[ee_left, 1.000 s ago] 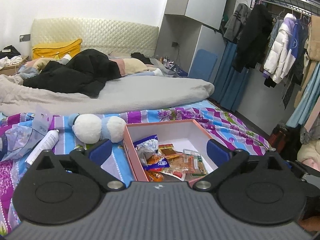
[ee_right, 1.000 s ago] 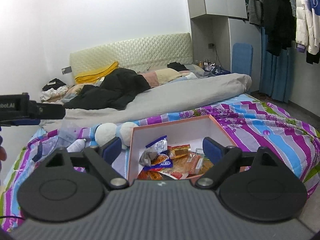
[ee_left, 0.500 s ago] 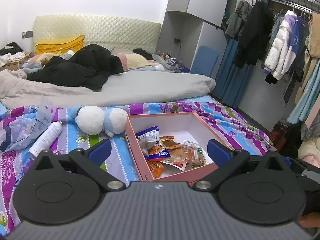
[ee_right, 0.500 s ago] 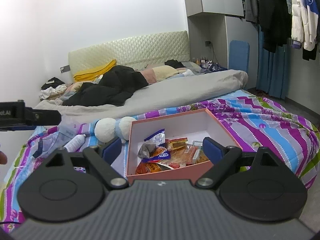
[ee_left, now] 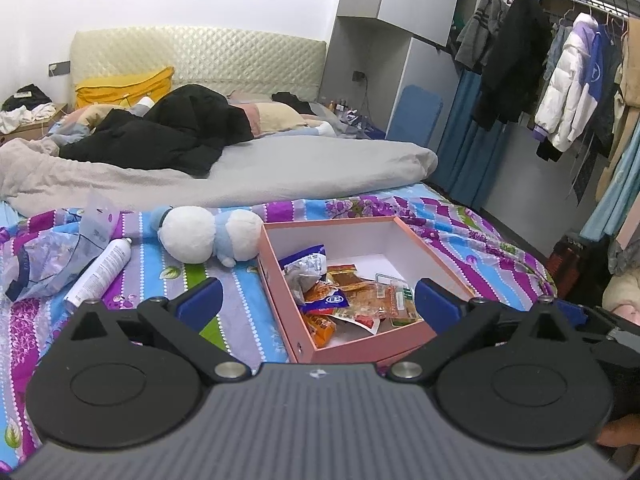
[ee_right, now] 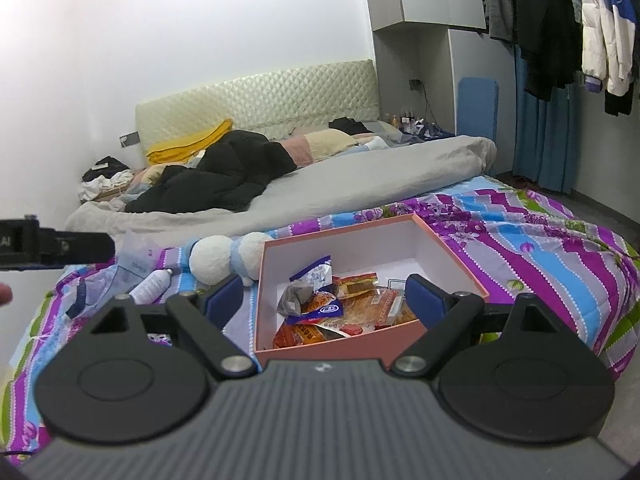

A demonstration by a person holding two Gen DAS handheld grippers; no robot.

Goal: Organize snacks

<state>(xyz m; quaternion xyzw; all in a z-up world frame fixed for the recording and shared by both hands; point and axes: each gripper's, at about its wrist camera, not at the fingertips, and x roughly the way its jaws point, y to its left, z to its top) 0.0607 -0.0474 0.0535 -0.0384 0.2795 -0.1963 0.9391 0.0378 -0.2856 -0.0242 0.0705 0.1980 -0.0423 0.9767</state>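
Left wrist view: left gripper (ee_left: 316, 300) spread wide, empty, hanging over the pink box (ee_left: 372, 346) on the striped bedspread (ee_left: 472, 240). Right gripper (ee_right: 324, 296) likewise agape, holding nothing. Snack packets (ee_left: 352, 300) lie jumbled inside the box already — sorting underway or wrapped up, hard to call; no packet visible outside it.

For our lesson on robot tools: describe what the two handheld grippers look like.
Both the left gripper and the right gripper have a grey ribbed body, two round black discs, black linkage arms with silver pivot screws, and blue fingertip pads.
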